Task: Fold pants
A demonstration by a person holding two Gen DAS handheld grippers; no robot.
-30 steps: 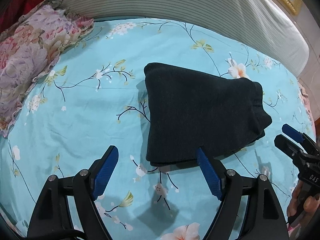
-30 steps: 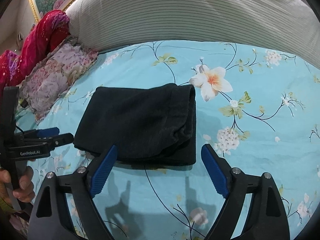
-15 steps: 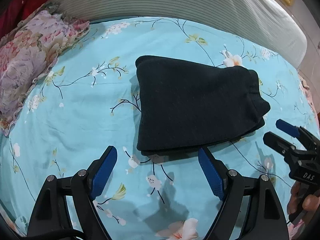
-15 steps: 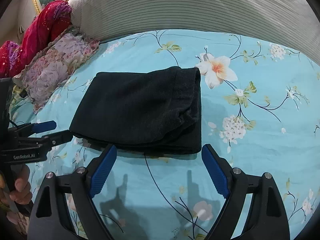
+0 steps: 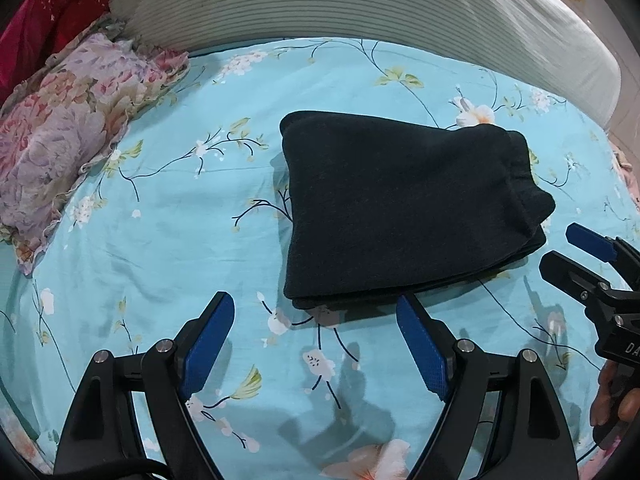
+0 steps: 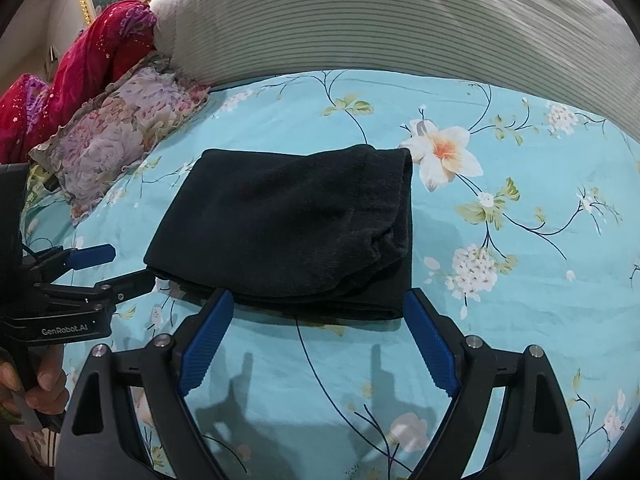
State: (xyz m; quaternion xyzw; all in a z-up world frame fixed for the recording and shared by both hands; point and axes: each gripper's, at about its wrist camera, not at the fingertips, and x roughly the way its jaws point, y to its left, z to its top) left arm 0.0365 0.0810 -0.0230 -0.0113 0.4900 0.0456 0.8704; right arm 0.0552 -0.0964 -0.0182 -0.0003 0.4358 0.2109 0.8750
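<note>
Fingers of the left gripper (image 5: 316, 320) and the right gripper (image 6: 318, 318) are spread wide and grasp nothing, both just short of the near edge of the black pants (image 5: 400, 208), which lie folded flat on the floral turquoise bedsheet (image 5: 180, 240).

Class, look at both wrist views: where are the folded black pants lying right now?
The folded black pants lie on the floral sheet, ahead of both open tools, with the floral pillow to their left.
</note>
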